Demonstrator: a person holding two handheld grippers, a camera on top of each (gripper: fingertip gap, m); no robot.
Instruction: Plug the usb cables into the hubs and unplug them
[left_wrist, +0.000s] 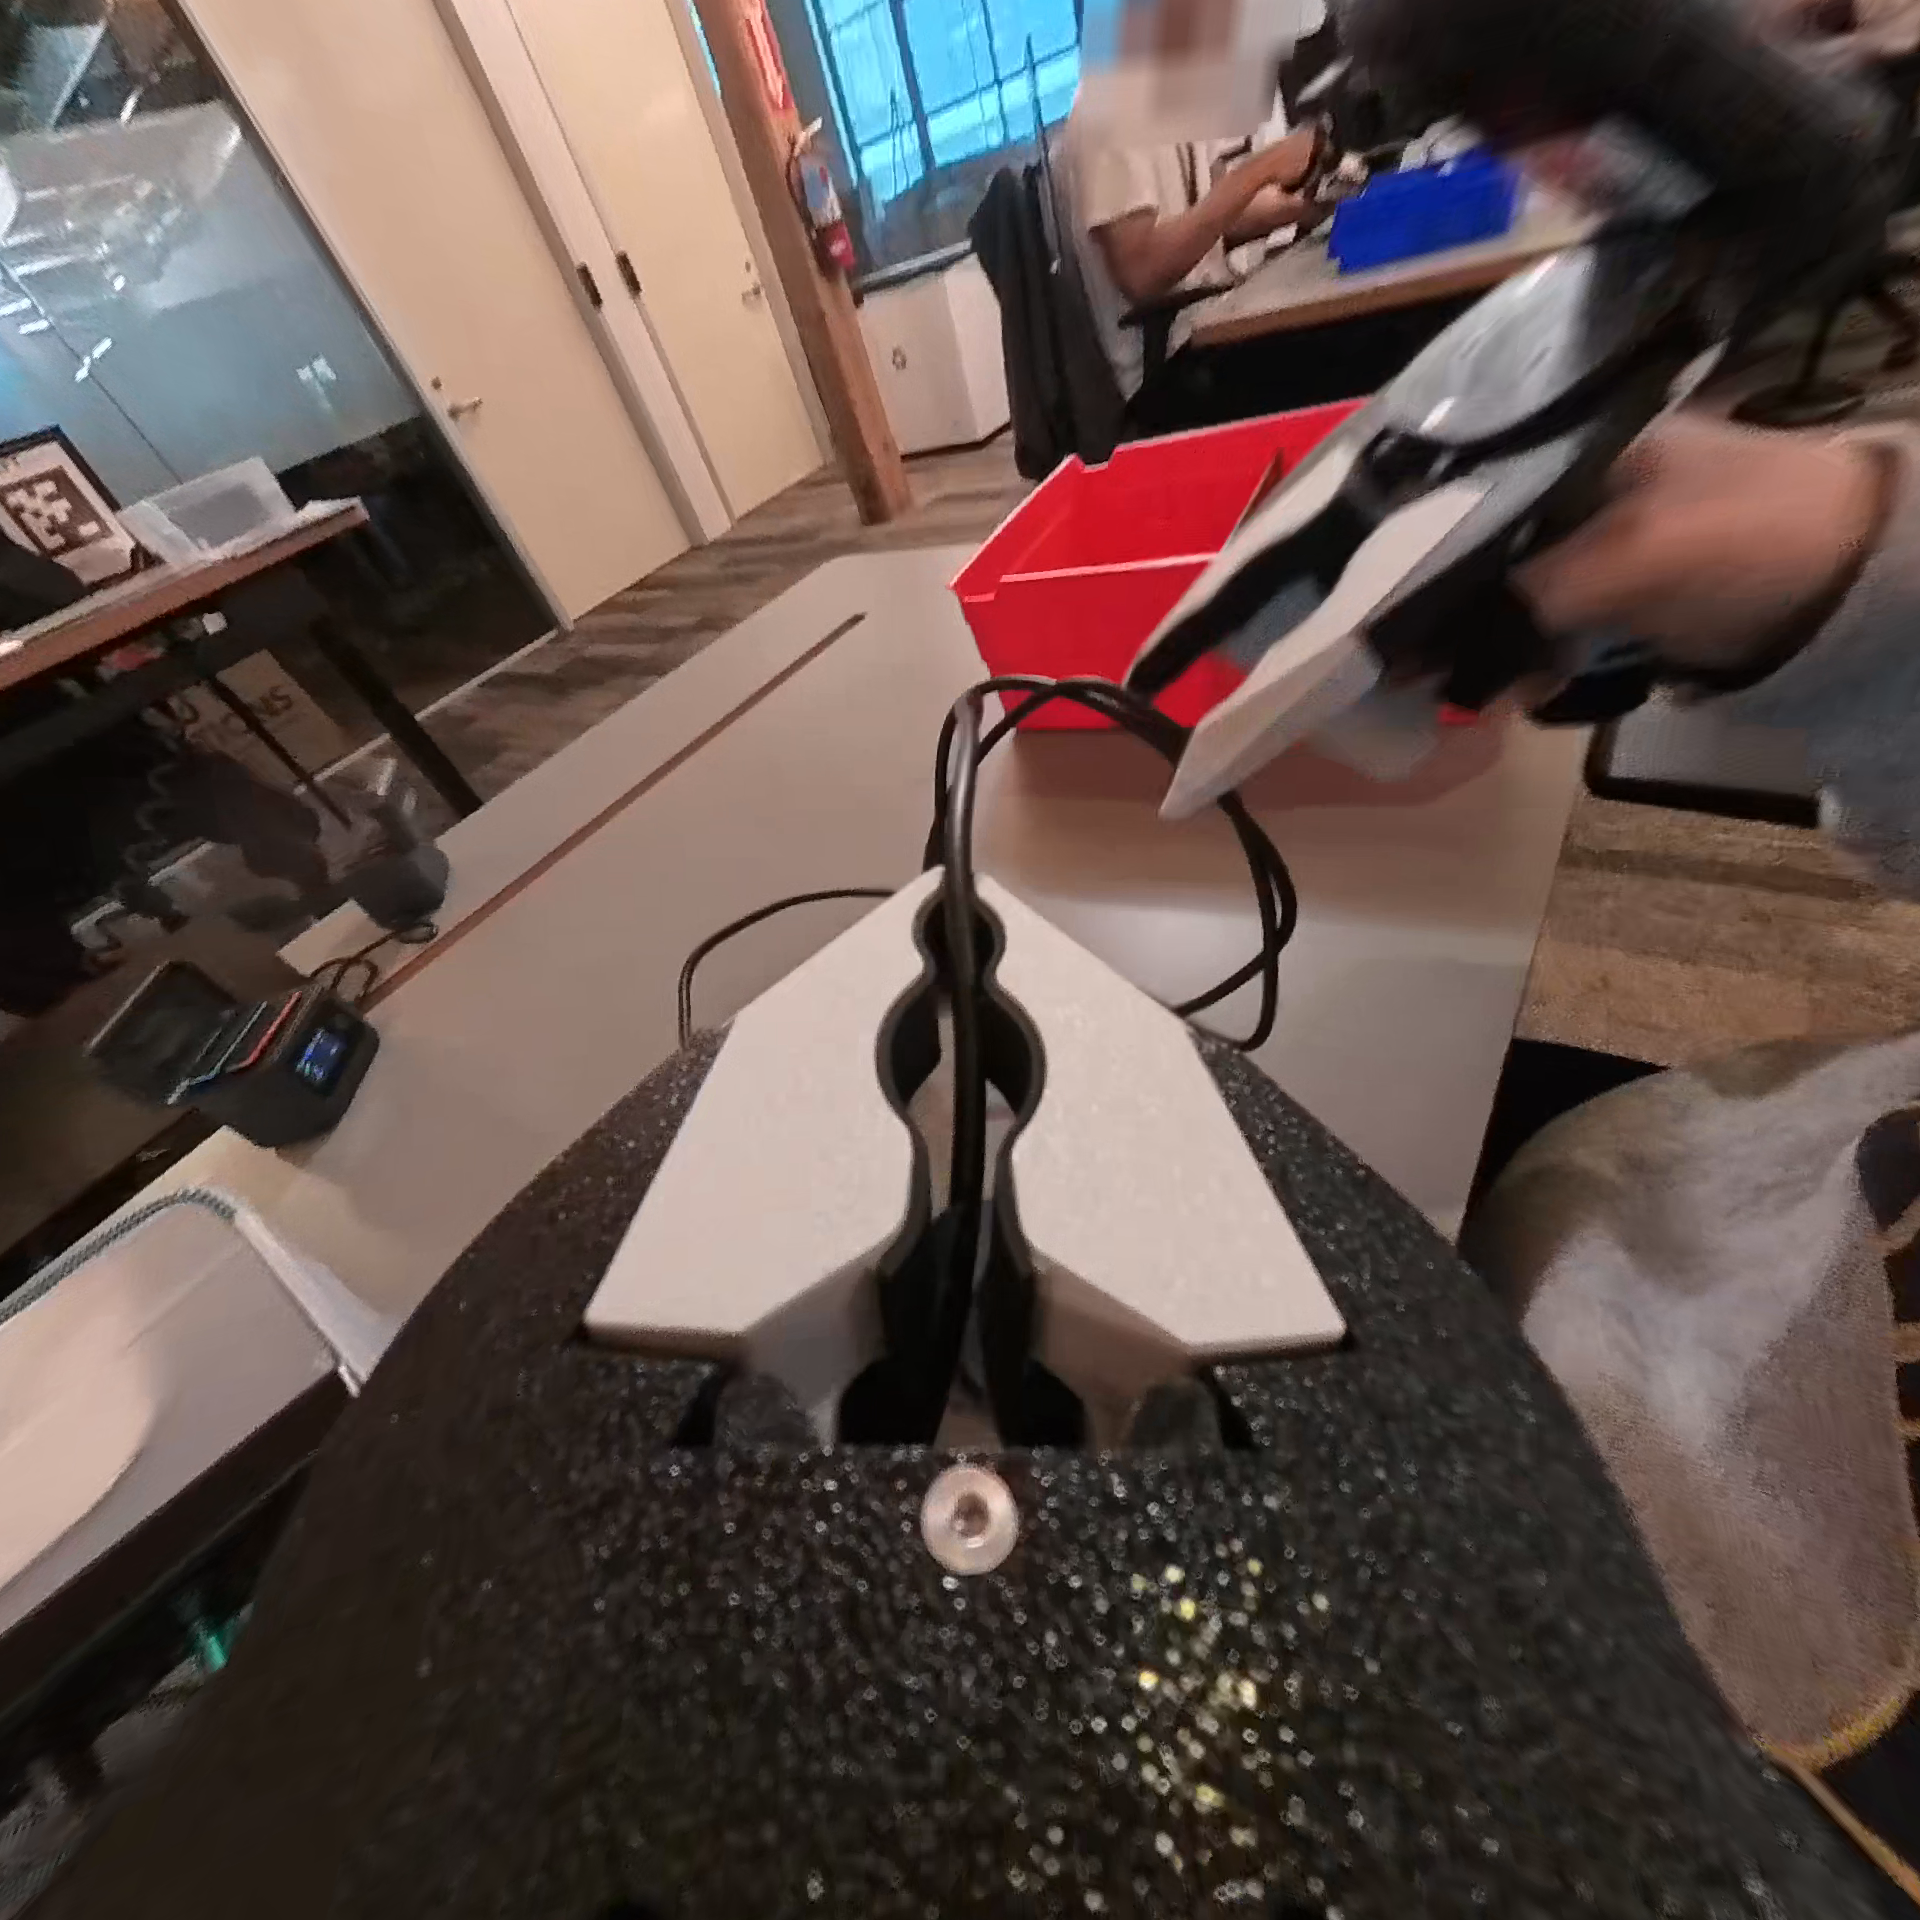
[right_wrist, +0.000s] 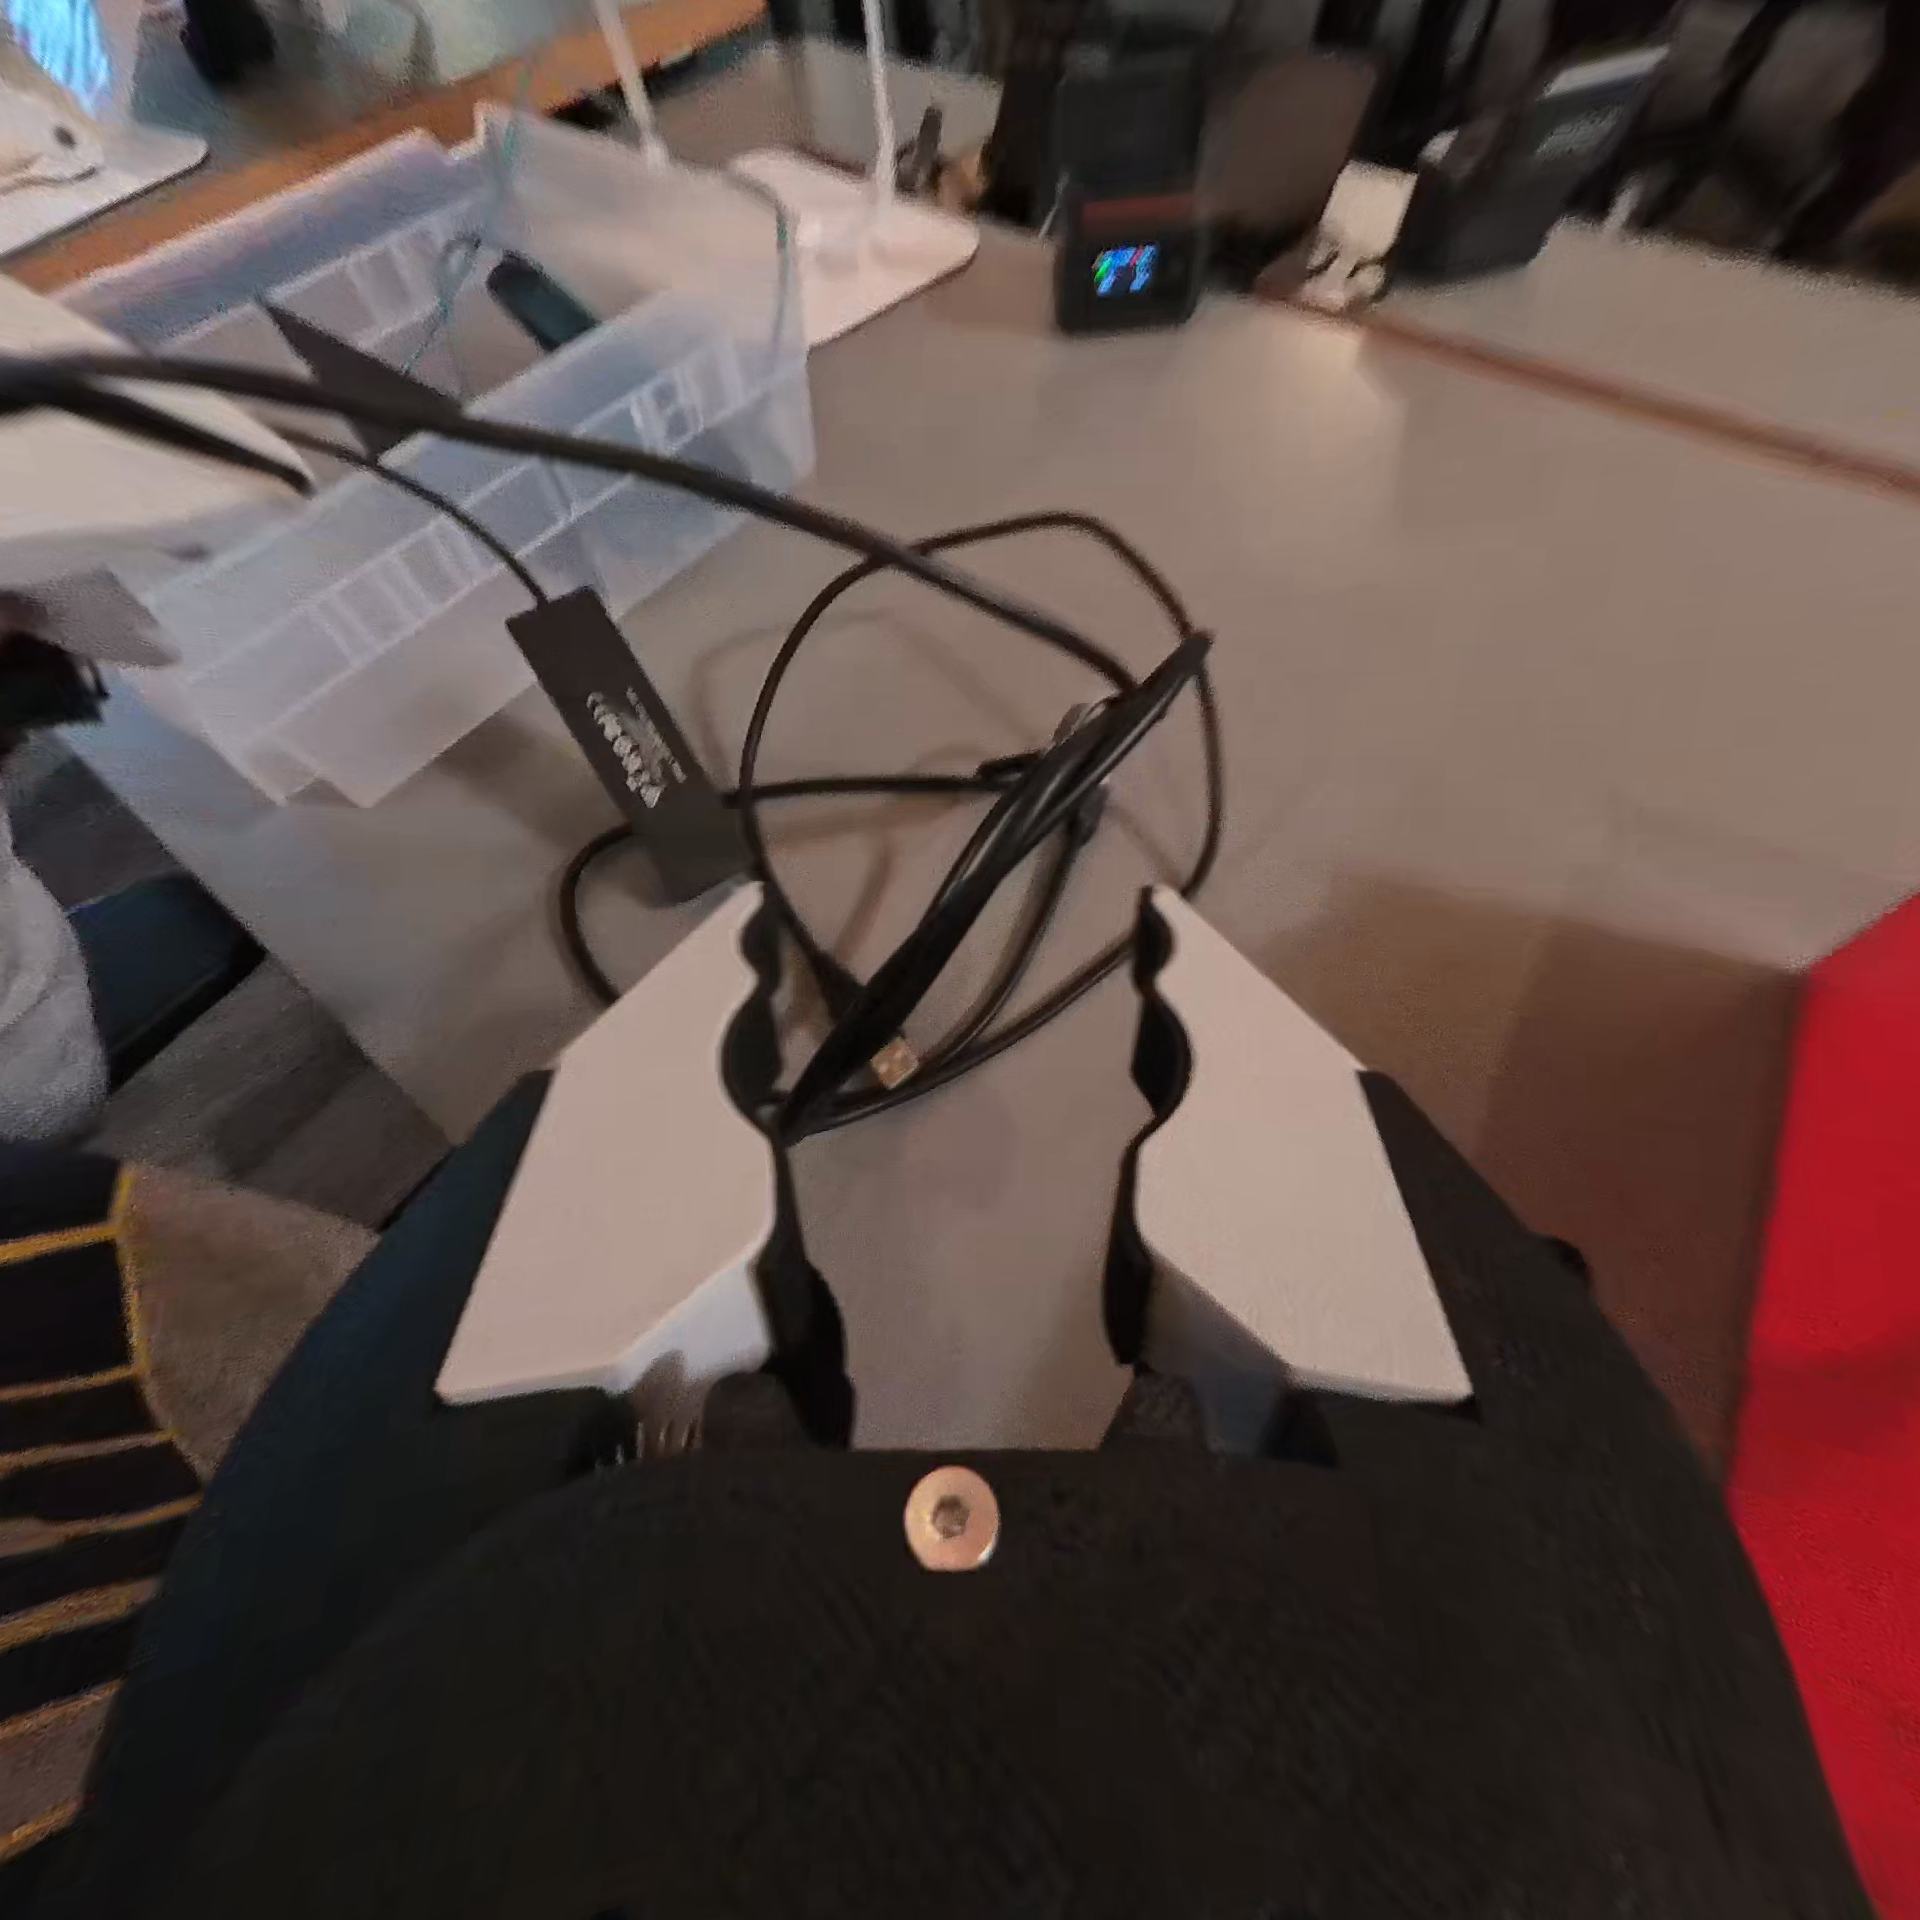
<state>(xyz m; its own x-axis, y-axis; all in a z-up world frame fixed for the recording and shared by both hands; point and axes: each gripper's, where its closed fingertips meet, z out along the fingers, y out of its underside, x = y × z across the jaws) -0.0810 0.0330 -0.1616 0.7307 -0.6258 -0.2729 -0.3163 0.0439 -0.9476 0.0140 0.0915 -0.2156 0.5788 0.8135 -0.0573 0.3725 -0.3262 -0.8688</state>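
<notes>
1. Your left gripper (left_wrist: 961, 914) is clenched on a black cable (left_wrist: 961, 1039), which runs up between the white fingers and loops out over the grey table (left_wrist: 623, 883). You can't see which end of the cable sits in the grip.
2. In the right wrist view, the black hub (right_wrist: 623, 738) sits tilted beside the clear bin (right_wrist: 436, 582); whether it rests on the table or hangs by its lead is unclear. Nothing visibly plugged into it.
3. A loose USB plug (right_wrist: 896, 1062) with a metal tip lies among the tangled cable loops, just ahead of your right gripper (right_wrist: 951, 935).
4. Your right gripper is released, fingers spread wide, nothing between them, hovering over the tangle.
5. The red bin (left_wrist: 1091, 582) stands at the far right table edge.
6. Judgement: plugging not yet done here; you still need to seat the plug, then pull it.
</notes>
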